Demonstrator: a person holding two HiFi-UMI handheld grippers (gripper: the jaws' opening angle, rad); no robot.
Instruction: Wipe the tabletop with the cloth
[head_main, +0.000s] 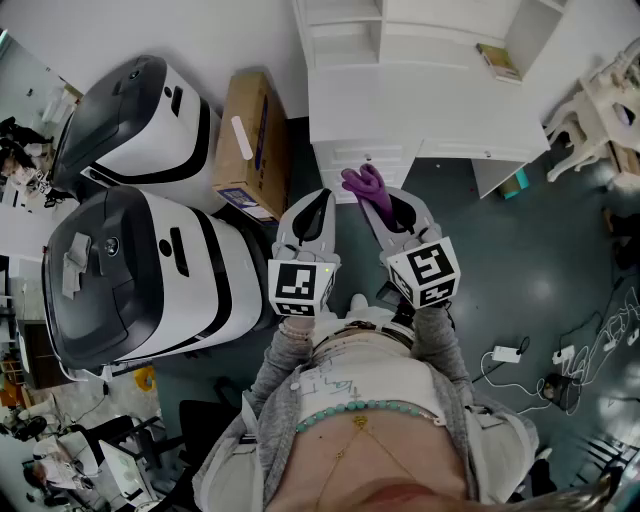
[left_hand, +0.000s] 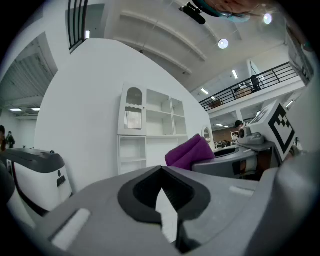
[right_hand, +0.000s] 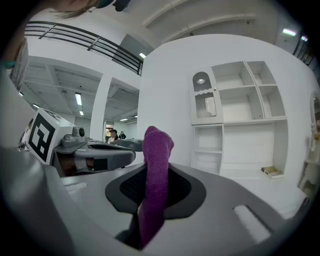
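A purple cloth (head_main: 362, 181) is pinched in my right gripper (head_main: 378, 200), which is shut on it; the cloth sticks up past the jaw tips. In the right gripper view the cloth (right_hand: 156, 150) stands upright between the dark pads of that gripper (right_hand: 155, 172). Beside it, my left gripper (head_main: 318, 196) is shut with nothing in it, only a thin slit showing in the left gripper view (left_hand: 162, 172). Both are held over the floor just short of the white tabletop (head_main: 400, 100). The cloth (left_hand: 190, 151) also shows to the right in the left gripper view.
A book (head_main: 497, 60) lies at the tabletop's back right, under white shelves (head_main: 345, 30). A cardboard box (head_main: 250, 130) and two white and black machines (head_main: 150, 270) stand to the left. Cables and a power strip (head_main: 505, 354) lie on the floor at the right.
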